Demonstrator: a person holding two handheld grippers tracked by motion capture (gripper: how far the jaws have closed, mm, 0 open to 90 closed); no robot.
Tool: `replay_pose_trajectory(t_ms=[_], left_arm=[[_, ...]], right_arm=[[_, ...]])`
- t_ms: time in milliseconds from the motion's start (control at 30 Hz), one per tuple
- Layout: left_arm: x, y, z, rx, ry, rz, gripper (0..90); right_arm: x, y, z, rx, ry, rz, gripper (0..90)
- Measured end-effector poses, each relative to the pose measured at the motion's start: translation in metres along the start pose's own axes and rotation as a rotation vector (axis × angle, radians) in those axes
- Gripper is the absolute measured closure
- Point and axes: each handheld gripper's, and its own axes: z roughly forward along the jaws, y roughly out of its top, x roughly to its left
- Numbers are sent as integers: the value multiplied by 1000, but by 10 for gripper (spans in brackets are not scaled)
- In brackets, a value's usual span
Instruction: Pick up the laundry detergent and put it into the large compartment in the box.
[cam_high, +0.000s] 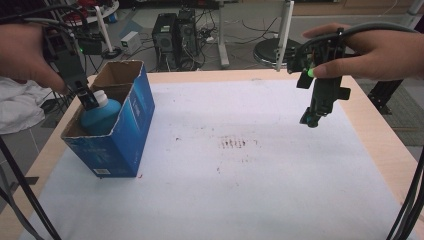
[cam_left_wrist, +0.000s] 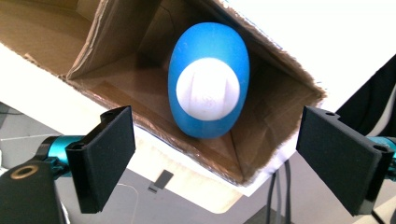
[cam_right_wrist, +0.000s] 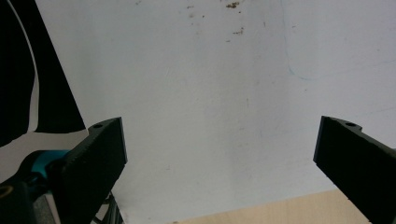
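Blue bottle (cam_left_wrist: 208, 84) upright in open box (cam_high: 132, 112), likely smooth, slippery; best gripped at white cap (cam_left_wrist: 208, 88); left gripper (cam_left_wrist: 215, 158) and right gripper (cam_right_wrist: 219, 158) spread, empty

Wooden table (cam_high: 372, 130), white sheet (cam_high: 240, 170), blue box (cam_high: 117, 135)

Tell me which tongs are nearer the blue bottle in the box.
Left. The left tongs hang open right above the blue bottle standing in the cardboard box. The right tongs hover open over the white sheet, far across the table.
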Motion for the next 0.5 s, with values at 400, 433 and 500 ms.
replay_pose_trajectory(t_ms=[400,433,500], left_arm=[[-17,8,-20,-8,-26,21,25],[-19,9,-21,-7,-31,26,25],[-23,11,-23,-11,-32,43,17]], right_arm=[[2,4,0,6,5,-8,16],[3,4,0,8,6,-8,15],[2,4,1,9,8,-13,16]])
